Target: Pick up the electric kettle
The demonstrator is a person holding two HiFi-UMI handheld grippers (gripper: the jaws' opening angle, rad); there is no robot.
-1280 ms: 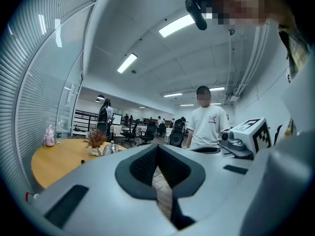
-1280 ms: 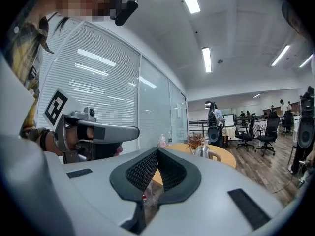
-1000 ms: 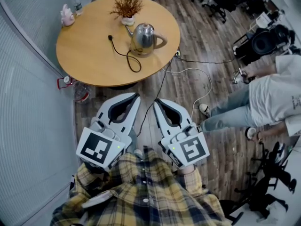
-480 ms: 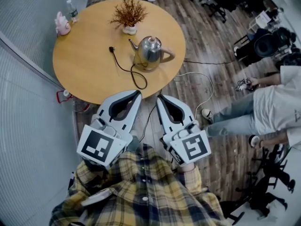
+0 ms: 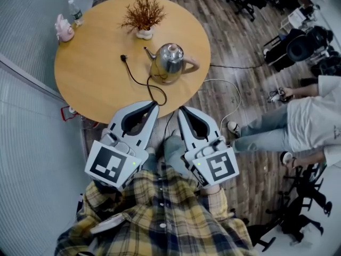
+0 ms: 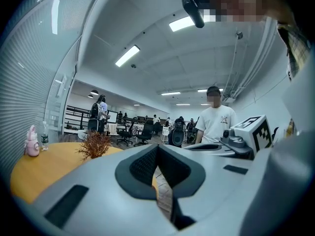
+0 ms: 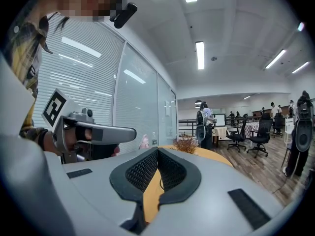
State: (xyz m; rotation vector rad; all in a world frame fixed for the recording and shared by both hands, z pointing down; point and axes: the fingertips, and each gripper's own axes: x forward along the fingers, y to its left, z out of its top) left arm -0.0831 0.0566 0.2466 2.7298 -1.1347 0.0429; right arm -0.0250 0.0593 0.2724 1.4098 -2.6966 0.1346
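Approach step, I judge. My left gripper [image 5: 153, 105] is clenched on nothing at the round table's [image 5: 80, 92] near edge. The electric kettle [image 5: 169, 62] stands ahead on it, handle [image 5: 192, 65] pointing right. My right gripper [image 5: 181, 110], also clenched empty, must next open and reach that handle.

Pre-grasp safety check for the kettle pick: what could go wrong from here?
1. The black cord trails loose from the kettle across the table; lifting may drag its plug or snag.
2. Both the left hand-held gripper and right hand-held gripper are shut; without opening they may just shove the kettle toward the nearby table edge.
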